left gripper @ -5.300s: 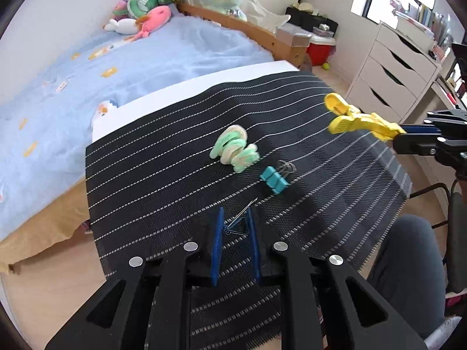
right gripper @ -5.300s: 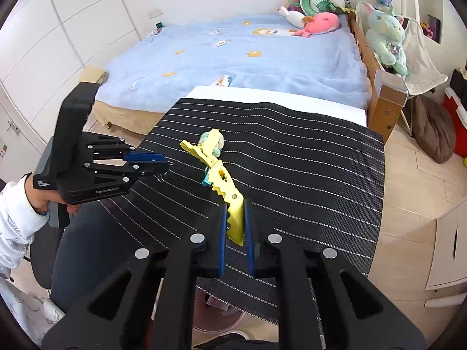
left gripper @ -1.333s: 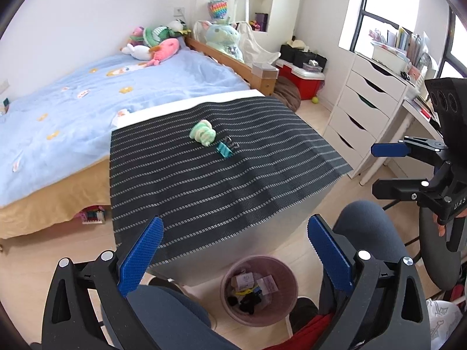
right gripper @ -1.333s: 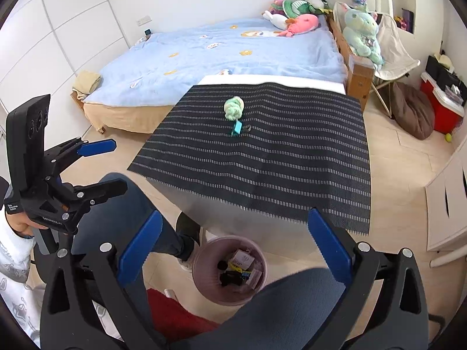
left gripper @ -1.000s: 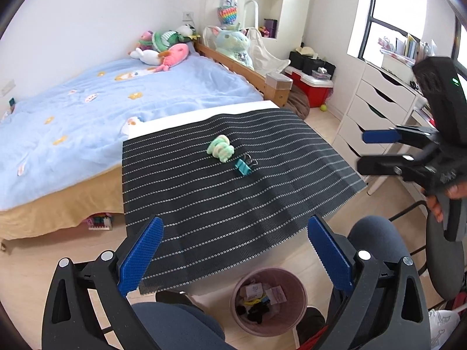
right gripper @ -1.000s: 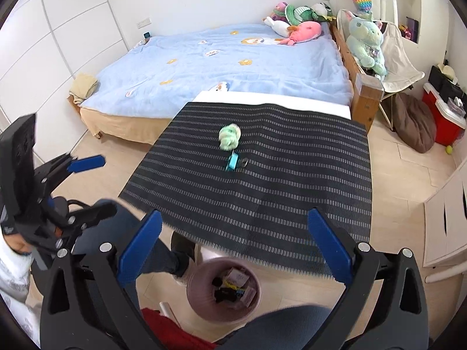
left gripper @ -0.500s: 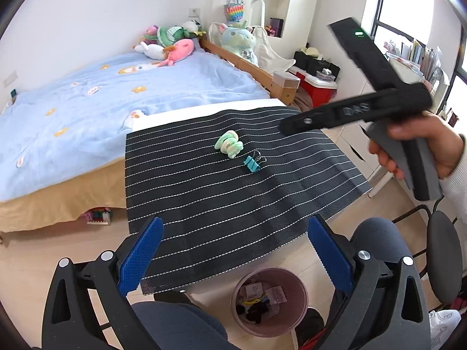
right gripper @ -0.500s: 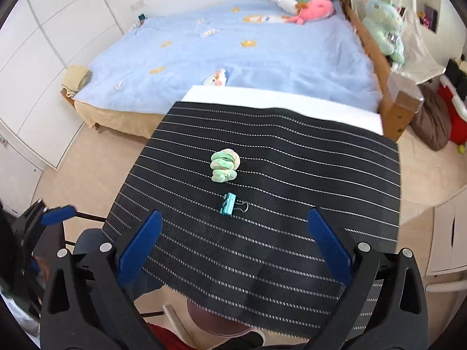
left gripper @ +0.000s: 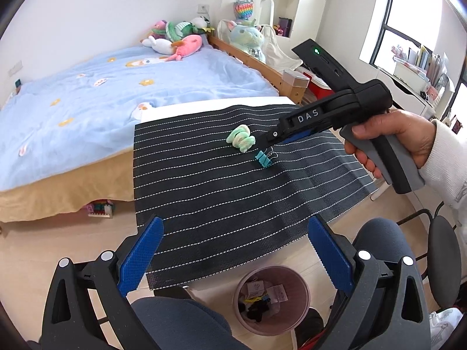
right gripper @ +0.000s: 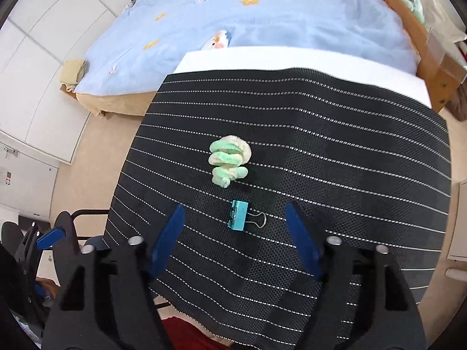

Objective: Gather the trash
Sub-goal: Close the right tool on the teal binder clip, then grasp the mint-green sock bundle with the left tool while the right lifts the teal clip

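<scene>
A teal binder clip [right gripper: 238,214] and a green and cream fuzzy twist [right gripper: 229,164] lie on the black striped mat [right gripper: 335,157]. My right gripper [right gripper: 233,245] is open and hovers just above the mat, its jaws on either side of the clip. In the left wrist view it reaches in from the right above the clip [left gripper: 264,159] and the twist [left gripper: 241,138]. My left gripper [left gripper: 233,259] is open and empty, held back over the mat's near edge [left gripper: 221,233]. A pink bin [left gripper: 273,299] with trash stands on the floor below.
A bed with a blue cover [left gripper: 96,93] lies behind the table. White drawers [left gripper: 408,87] and a black chair [left gripper: 443,250] are on the right. My knees [left gripper: 379,242] are beside the bin.
My right gripper has come down and forward over the mat to the binder clip. My left gripper stays open and has shifted only slightly.
</scene>
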Demonstrator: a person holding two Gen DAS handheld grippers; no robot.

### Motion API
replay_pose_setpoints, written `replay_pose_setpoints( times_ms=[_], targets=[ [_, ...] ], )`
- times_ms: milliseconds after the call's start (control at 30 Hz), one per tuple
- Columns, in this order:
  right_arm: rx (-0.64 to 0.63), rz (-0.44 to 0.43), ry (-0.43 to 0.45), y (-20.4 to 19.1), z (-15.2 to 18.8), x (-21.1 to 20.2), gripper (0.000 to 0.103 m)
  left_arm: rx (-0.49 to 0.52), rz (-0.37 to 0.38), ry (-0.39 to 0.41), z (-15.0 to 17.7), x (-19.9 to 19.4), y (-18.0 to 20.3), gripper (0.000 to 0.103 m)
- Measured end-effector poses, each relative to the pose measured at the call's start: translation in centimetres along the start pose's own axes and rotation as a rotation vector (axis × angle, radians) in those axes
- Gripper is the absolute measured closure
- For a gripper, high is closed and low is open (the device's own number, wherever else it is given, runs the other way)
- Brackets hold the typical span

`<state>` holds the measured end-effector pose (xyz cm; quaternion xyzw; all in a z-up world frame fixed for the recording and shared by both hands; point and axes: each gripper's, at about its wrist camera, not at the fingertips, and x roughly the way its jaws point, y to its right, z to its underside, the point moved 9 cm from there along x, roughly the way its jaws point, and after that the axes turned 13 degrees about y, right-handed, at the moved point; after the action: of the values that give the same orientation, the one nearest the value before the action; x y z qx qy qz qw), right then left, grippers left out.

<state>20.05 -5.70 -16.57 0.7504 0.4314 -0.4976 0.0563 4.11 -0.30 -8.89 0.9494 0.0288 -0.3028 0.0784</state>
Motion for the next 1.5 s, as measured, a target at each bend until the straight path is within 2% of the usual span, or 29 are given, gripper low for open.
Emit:
replay_pose_setpoints(
  times_ms=[233,400,467,733,967,1233,1500],
  targets=[
    [-0.004,-0.014,-0.013,-0.1,0.3,0.4,0.071,-0.002,0.004,-0.009,0.3,0.4,0.0,0.008],
    [0.000,-0.023,-0.012,-0.1,0.4,0.6,0.097,-0.002,0.005,-0.012,0.3,0.4,0.0,0.008],
    [0.000,-0.021,-0.007,0.0,0.4,0.5,0.101,-0.001,0.005,-0.013,0.3,0.5,0.0,0.008],
    [0.005,-0.022,0.036,0.1,0.2,-0.9,0.102,0.012,0.008,-0.009,-0.3,1.0,0.3,0.008],
    [0.020,-0.024,0.074,0.5,0.1,-3.1,0.102,0.046,0.019,0.007,-2.3,2.0,0.8,0.008],
    [0.033,-0.018,0.102,1.6,0.2,-5.5,0.102,0.106,0.035,-0.006,-5.1,5.1,1.1,0.008],
    [0.067,-0.018,0.113,3.0,0.8,-6.6,0.102,0.165,0.059,-0.086,-6.4,10.2,1.1,0.008]
  ],
)
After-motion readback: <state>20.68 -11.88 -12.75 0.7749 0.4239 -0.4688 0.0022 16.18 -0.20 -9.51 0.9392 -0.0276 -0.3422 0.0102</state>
